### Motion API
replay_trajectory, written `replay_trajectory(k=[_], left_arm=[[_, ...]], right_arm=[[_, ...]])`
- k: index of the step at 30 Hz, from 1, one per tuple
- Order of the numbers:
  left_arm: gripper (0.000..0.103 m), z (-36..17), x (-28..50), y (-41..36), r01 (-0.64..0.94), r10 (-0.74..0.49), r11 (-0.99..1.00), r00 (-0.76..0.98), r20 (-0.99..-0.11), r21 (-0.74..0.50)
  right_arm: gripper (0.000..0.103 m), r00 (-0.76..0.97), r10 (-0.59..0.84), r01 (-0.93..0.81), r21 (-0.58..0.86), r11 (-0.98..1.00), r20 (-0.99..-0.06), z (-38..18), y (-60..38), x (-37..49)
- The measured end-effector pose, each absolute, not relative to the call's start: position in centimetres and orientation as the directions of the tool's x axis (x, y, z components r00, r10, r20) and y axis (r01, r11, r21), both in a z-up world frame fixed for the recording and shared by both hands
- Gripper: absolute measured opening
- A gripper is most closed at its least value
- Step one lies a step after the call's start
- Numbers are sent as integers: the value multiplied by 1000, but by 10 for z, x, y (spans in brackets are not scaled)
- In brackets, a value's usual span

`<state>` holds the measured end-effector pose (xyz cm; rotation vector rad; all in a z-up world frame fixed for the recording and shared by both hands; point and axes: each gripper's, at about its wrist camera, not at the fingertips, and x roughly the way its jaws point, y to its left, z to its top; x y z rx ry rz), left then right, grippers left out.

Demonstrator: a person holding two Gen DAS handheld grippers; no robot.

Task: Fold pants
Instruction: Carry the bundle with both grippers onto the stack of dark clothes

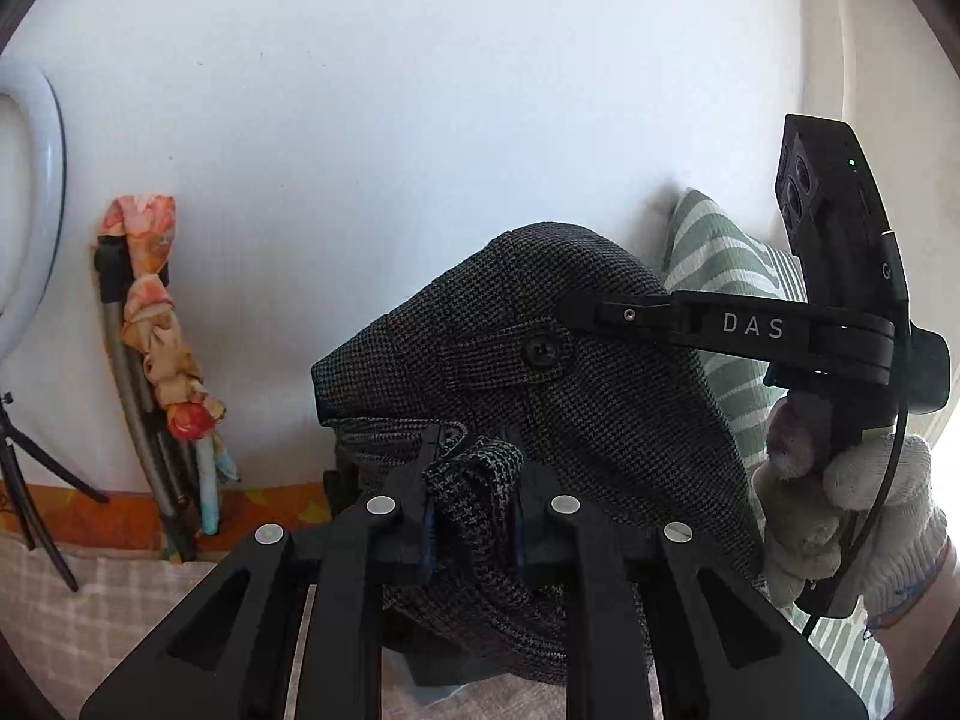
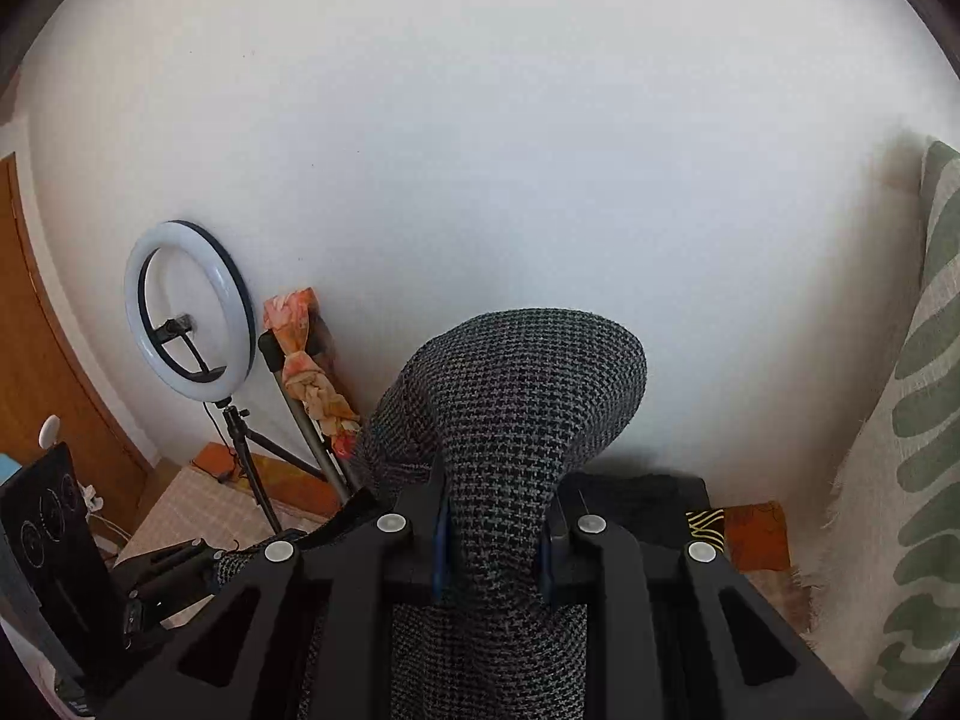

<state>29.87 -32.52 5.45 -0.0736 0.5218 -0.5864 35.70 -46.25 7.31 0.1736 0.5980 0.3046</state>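
The pants (image 1: pixel 576 396) are dark grey houndstooth cloth with a black button (image 1: pixel 541 349). Both grippers hold them up in the air in front of a white wall. My left gripper (image 1: pixel 471 480) is shut on a bunched fold of the pants. My right gripper (image 2: pixel 498 516) is shut on another part of the pants (image 2: pixel 516 396), which bulges up over its fingers. In the left wrist view the right gripper (image 1: pixel 600 312) reaches in from the right, held by a gloved hand (image 1: pixel 840 504), pinching the cloth near the button. The rest of the pants hangs below, out of sight.
A ring light (image 2: pixel 189 300) on a tripod (image 2: pixel 252 468) and a cloth-wrapped pole (image 1: pixel 162 336) stand by the wall at left. A green striped cushion (image 2: pixel 924 420) is at right. Checked bedding (image 1: pixel 78 600) lies below. A wooden door (image 2: pixel 42 360) is far left.
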Motion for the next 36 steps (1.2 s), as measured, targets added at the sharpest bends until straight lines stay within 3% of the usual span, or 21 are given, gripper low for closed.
replay_trajectory(k=[12,15,18,20,21,26,32,36], left_arm=[[15,-26,332,-382,510,-521,841,673,-525,-181],[17,-36,333,-383,530,-539,825,630,-560,-198],[25,-36,328,-382,546,-544,815,607,-579,-193],[36,-35,324,-379,548,-527,820,614,-587,-163],[46,-35,323,-378,544,-520,824,615,-593,-159],[55,-50,329,-351,489,-520,837,565,-641,-248],[56,-70,316,-337,488,-504,840,534,-679,-240],[56,-60,310,-324,464,-511,845,552,-659,-266]], right_arm=[[21,725,309,-207,233,950,-615,-15,-512,428],[29,700,234,-133,199,971,-675,-42,-520,445],[46,685,162,-64,163,985,-710,-56,-534,449],[55,688,119,-10,154,988,-716,-56,-541,447],[58,695,93,12,141,990,-713,-53,-543,444],[58,734,31,54,104,993,-678,-35,-546,421],[58,771,25,13,55,998,-637,-18,-520,379],[58,751,14,0,21,1000,-660,-27,-506,362]])
